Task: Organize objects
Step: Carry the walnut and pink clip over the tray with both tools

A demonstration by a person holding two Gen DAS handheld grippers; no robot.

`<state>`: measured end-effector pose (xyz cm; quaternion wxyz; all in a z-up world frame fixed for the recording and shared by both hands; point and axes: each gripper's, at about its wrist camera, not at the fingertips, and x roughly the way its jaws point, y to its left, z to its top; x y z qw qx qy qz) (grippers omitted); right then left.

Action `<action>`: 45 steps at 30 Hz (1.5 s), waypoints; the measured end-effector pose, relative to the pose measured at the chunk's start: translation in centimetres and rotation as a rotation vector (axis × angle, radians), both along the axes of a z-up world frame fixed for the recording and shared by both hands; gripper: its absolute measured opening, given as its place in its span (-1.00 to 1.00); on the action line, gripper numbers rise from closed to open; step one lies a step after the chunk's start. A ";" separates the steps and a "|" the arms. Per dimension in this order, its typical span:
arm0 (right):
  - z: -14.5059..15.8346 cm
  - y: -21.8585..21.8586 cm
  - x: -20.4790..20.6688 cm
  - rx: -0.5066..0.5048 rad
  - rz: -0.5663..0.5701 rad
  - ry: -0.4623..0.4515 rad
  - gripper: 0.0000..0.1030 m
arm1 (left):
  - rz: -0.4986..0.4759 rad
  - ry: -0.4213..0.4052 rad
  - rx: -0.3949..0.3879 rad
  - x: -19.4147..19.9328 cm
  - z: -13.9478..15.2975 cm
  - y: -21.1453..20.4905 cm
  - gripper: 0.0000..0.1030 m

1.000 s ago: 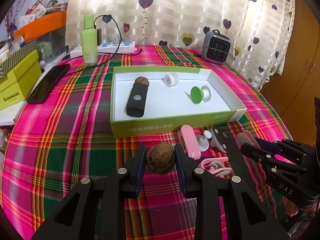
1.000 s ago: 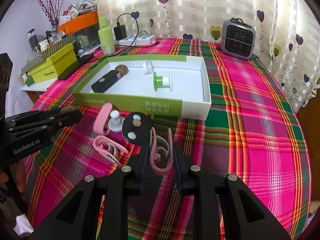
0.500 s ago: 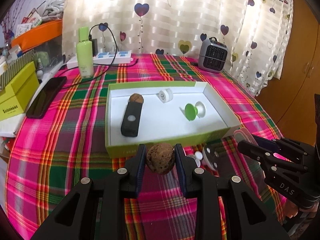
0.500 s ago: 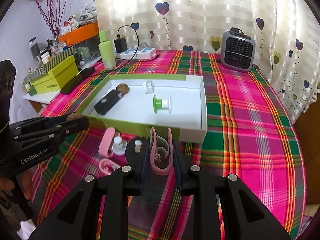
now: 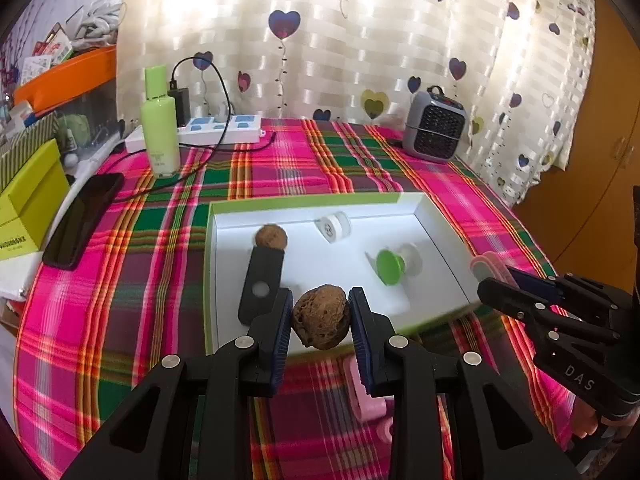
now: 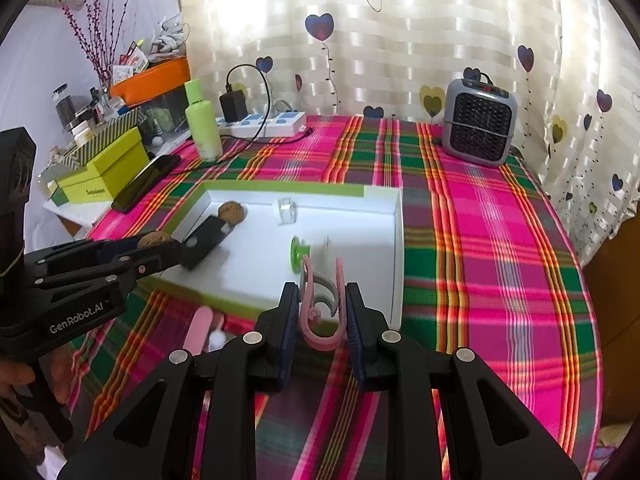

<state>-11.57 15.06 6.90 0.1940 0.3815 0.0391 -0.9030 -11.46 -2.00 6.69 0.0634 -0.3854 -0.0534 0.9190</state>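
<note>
My left gripper (image 5: 321, 297) is shut on a brown walnut (image 5: 321, 324), held above the near wall of the green-rimmed white box (image 5: 308, 200). Inside the box lie a second walnut (image 5: 271, 237), a black device (image 5: 261, 284), a white roll (image 5: 333, 227) and a green spool (image 5: 390, 266). My right gripper (image 6: 322, 288) is shut on a pink ear-hook clip (image 6: 320, 332), also over the box's (image 6: 396, 264) near wall. In the right wrist view the left gripper (image 6: 170, 246) shows at the left with its walnut (image 6: 153, 239).
A pink case (image 6: 199, 328) and small white pieces lie on the plaid cloth in front of the box. At the back stand a grey heater (image 5: 434, 132), a green bottle (image 5: 160, 132) and a power strip (image 5: 220, 128). A phone (image 5: 82, 220) and a yellow-green box (image 5: 28, 200) sit at left.
Both grippers rose and moved forward from the loose items on the cloth to the box's near wall. Each kept its hold, on the walnut and on the pink clip.
</note>
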 end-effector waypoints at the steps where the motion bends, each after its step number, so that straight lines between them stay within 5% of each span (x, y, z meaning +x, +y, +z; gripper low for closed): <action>1: 0.1 -0.1 -0.3 0.000 0.003 0.002 -0.54 | 0.002 0.001 -0.001 -0.2 0.0 0.0 -0.48; 29: -2.6 -1.1 -10.6 0.009 -0.005 -0.073 -0.54 | 0.019 -0.063 -0.008 -9.2 -3.2 0.2 -0.48; 45: -4.5 -1.6 -12.3 0.016 0.007 -0.110 -0.54 | 0.004 -0.092 -0.024 -10.9 -4.5 0.9 -0.48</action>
